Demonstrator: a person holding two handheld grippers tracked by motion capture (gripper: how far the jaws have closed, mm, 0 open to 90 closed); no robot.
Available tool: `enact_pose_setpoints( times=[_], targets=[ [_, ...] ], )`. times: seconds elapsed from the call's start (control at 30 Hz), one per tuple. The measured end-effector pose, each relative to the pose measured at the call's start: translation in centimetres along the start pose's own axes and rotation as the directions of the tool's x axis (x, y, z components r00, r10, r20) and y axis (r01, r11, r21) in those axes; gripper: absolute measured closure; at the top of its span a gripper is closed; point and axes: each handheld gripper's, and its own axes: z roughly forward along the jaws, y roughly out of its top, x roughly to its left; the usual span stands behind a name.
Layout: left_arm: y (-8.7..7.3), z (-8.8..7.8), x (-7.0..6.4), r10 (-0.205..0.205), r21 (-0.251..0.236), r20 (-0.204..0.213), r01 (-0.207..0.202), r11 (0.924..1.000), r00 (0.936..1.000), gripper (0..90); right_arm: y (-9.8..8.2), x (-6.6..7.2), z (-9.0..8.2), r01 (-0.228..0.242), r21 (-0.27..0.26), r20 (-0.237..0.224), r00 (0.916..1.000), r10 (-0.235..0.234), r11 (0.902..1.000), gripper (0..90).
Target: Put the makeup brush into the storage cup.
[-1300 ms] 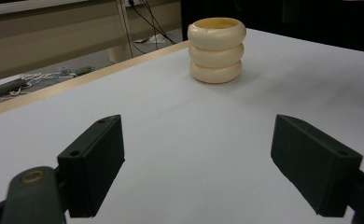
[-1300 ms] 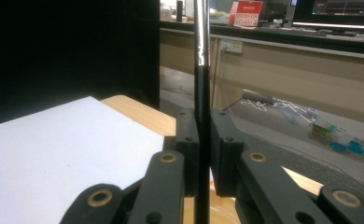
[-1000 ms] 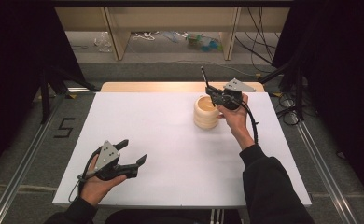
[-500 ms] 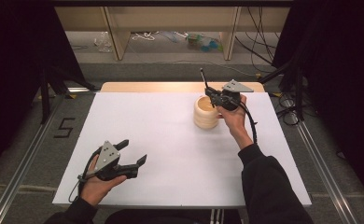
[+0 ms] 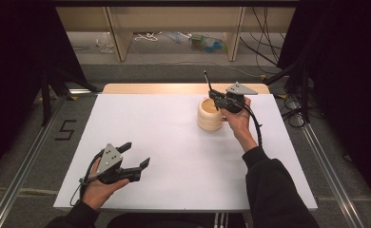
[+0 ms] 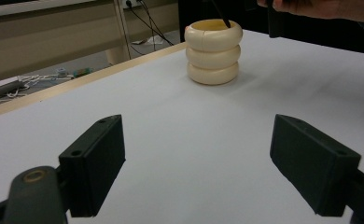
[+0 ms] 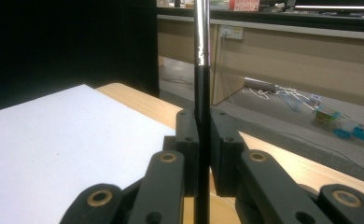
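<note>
A cream ribbed cup (image 5: 209,116) stands on the white table top (image 5: 174,142), right of middle toward the far edge. Just over its right rim my right gripper (image 5: 215,97) is shut on a thin black rod (image 5: 206,80) with a silver section. In the right gripper view the rod (image 7: 201,93) runs straight up between the closed pads (image 7: 187,135). The left gripper view shows the rod's lower end (image 6: 221,16) dipping into the cup (image 6: 213,56). Near the front left, my left gripper (image 5: 136,155) rests open, with nothing between its jaws (image 6: 208,158).
A wooden strip (image 5: 174,88) borders the table's far edge. Beyond it lie shelf legs (image 5: 119,40), cables and small clutter (image 5: 205,42) on the floor. Metal rails (image 5: 26,166) run along both sides, and a "5" (image 5: 65,129) is marked at the left.
</note>
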Motion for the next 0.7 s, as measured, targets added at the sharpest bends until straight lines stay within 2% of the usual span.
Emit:
enact_pose_setpoints(
  times=[0.03, 0.1, 0.17, 0.27, 0.33, 0.4, 0.43, 0.53, 0.57, 0.6, 0.7],
  targets=[
    [0.0, 0.0, 0.0, 0.0, 0.0, 0.0, 0.0, 1.0, 1.0, 17.9, 0.0, 0.1, 0.0, -0.013, 0.011, -0.003, 0.9999, 0.013, 0.9998, 84.0],
    [0.0, 0.0, 0.0, 0.0, -0.001, 0.0, 0.0, 1.0, 1.0, 17.9, -0.1, 0.1, 0.1, -0.009, 0.01, -0.004, 1.0, 0.009, 0.9999, 84.0],
    [0.0, 0.0, 0.0, -0.002, -0.006, 0.003, 0.002, 1.0, 1.0, 18.0, -0.3, 0.1, 0.1, -0.009, 0.044, -0.006, 0.9999, 0.009, 0.999, 84.0],
    [0.0, 0.0, 0.0, 0.0, -0.001, 0.001, 0.0, 1.0, 1.0, 18.0, -0.6, 0.1, 0.4, -0.005, 0.036, -0.008, 1.0, 0.005, 0.9993, 83.9],
    [0.0, 0.0, 0.0, -0.001, -0.002, 0.0, 0.001, 1.0, 1.0, 18.0, -0.6, 0.2, 0.3, -0.013, 0.058, -0.006, 0.9999, 0.013, 0.9982, 84.0],
    [0.0, 0.0, 0.0, 0.0, -0.001, 0.0, 0.0, 1.0, 1.0, 18.0, -0.7, 0.1, 0.4, 0.002, 0.057, -0.002, 1.0, -0.002, 0.9984, 83.9],
    [0.0, 0.0, 0.0, -0.001, -0.002, 0.001, 0.001, 1.0, 1.0, 18.0, -0.7, 0.2, 0.4, -0.01, 0.061, -0.013, 0.9999, 0.011, 0.9981, 83.9],
    [0.0, 0.0, 0.0, 0.0, -0.001, 0.001, 0.0, 1.0, 1.0, 18.0, -0.9, 0.1, 0.5, -0.006, 0.069, -0.001, 1.0, 0.006, 0.9976, 84.0],
    [0.0, 0.0, 0.0, -0.001, -0.001, 0.001, 0.001, 1.0, 1.0, 18.0, -0.9, 0.1, 0.4, -0.02, 0.101, -0.003, 0.9998, 0.02, 0.9947, 83.9],
    [0.0, 0.0, 0.0, -0.001, -0.001, 0.001, 0.001, 1.0, 1.0, 18.0, -1.0, 0.1, 0.5, -0.011, 0.088, 0.006, 0.9999, 0.011, 0.9961, 83.9],
    [0.0, 0.0, 0.0, -0.002, 0.0, 0.001, 0.002, 1.0, 1.0, 18.0, -1.1, 0.0, 0.5, -0.016, 0.099, 0.002, 0.9999, 0.016, 0.995, 83.9]
  ],
)
